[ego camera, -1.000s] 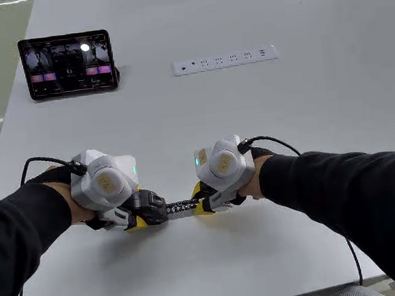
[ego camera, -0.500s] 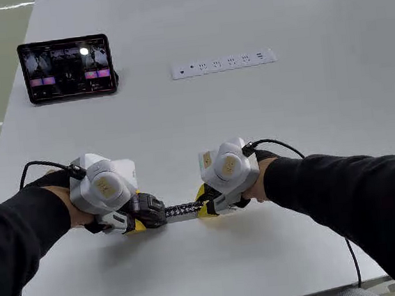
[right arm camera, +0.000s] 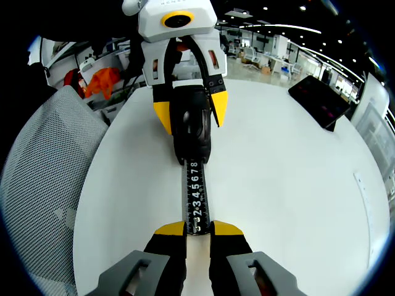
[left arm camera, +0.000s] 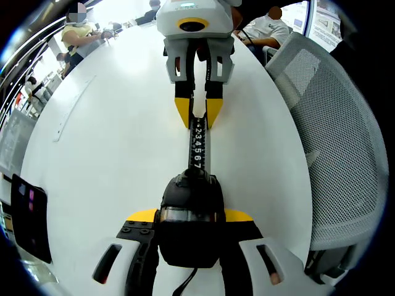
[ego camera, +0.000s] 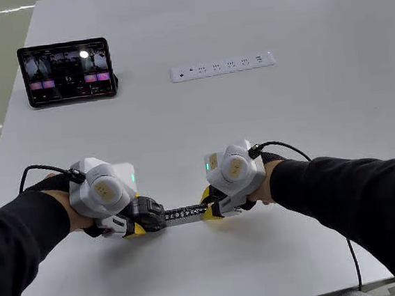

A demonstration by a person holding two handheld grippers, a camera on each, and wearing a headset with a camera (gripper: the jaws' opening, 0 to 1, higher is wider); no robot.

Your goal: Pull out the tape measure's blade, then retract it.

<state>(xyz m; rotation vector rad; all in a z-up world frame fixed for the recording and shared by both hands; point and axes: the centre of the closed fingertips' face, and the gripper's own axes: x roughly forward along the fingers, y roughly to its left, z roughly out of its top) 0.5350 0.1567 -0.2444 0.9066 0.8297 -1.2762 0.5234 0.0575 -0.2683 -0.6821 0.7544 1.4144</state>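
The black tape measure case rests low over the white table, clamped between the yellow-tipped jaws of my left gripper; in the left gripper view the case lies between those jaws. A short length of blade with black numerals runs from the case to my right gripper, which is shut on the blade's end. The right gripper view has the blade leading from its own jaws up to the case. The two grippers face each other, a small gap apart.
A tablet with a lit screen stands propped at the far left of the table. A white power strip lies at the far middle. A grey mesh chair sits just off the near table edge. Cables trail from both grippers.
The grippers have drawn slightly apart, the right one moving right, and more of the numbered blade is out of the case than a second ago.
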